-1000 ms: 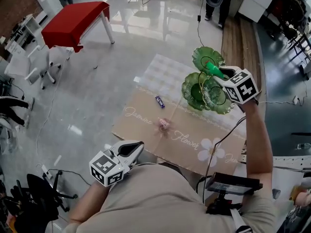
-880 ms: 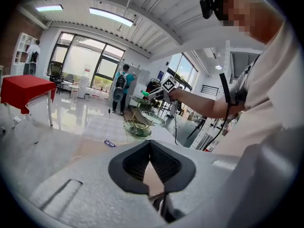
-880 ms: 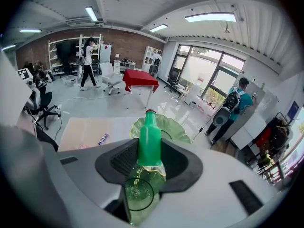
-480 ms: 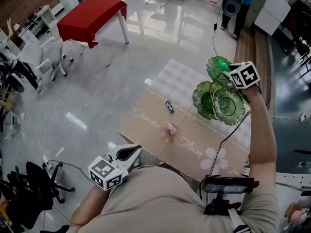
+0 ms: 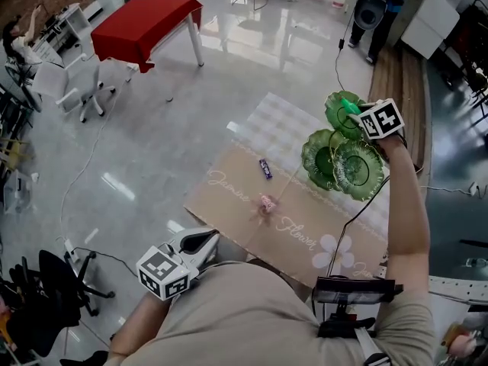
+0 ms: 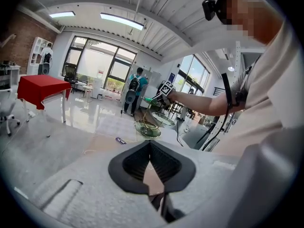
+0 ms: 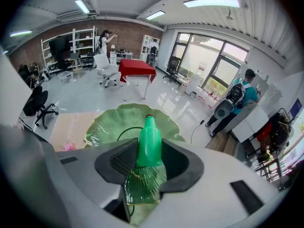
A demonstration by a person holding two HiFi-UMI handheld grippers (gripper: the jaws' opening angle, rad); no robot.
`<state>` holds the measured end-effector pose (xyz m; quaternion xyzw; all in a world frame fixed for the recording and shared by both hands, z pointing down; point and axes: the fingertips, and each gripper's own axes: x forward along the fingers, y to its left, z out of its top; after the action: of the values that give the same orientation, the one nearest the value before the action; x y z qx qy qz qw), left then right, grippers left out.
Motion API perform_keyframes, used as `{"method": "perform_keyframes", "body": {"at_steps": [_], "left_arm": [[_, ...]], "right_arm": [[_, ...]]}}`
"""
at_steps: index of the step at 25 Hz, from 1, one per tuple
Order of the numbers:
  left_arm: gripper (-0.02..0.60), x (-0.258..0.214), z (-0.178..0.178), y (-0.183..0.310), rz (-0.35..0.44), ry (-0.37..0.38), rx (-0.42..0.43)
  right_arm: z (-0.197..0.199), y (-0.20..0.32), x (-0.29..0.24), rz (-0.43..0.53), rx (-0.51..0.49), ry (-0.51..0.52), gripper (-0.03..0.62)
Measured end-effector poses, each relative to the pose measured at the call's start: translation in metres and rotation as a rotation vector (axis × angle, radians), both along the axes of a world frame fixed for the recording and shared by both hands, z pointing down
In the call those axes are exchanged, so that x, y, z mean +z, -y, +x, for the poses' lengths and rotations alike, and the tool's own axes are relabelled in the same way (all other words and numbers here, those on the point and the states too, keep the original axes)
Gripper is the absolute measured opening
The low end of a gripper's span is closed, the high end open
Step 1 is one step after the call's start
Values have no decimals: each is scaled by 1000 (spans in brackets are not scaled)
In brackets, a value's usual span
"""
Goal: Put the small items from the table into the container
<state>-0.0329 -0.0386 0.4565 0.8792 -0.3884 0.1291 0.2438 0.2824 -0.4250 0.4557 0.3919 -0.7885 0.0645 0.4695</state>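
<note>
Right tool (image 5: pixel 355 113): shifted over top tier of green dish stand (image 7: pixel 107 125), clamping small green bottle (image 7: pixel 149 144). Left tool (image 6: pixel 150 145): jaws together, empty, held near torso.

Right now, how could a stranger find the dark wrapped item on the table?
Start at the beige flowered tablecloth. Left of the green glass dishes lie two small items; take the dark blue oblong one, not the pink one nearer the person.
</note>
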Motion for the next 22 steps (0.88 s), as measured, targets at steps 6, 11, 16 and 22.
{"method": "perform_keyframes", "body": {"at_steps": [6, 11, 16, 22], "left_arm": [[8, -1, 5, 6, 3, -6, 35], [8, -2, 2, 9, 11, -12, 74], [8, -10, -1, 10, 39, -30, 121], [8, -20, -14, 5, 56, -56, 172]], "right_arm": [[2, 3, -6, 35, 17, 17, 167], [1, -10, -25, 96, 21, 33, 183], [-1, -41, -47, 155, 27, 41, 181], [-19, -107, -70, 227, 62, 131, 144]]}}
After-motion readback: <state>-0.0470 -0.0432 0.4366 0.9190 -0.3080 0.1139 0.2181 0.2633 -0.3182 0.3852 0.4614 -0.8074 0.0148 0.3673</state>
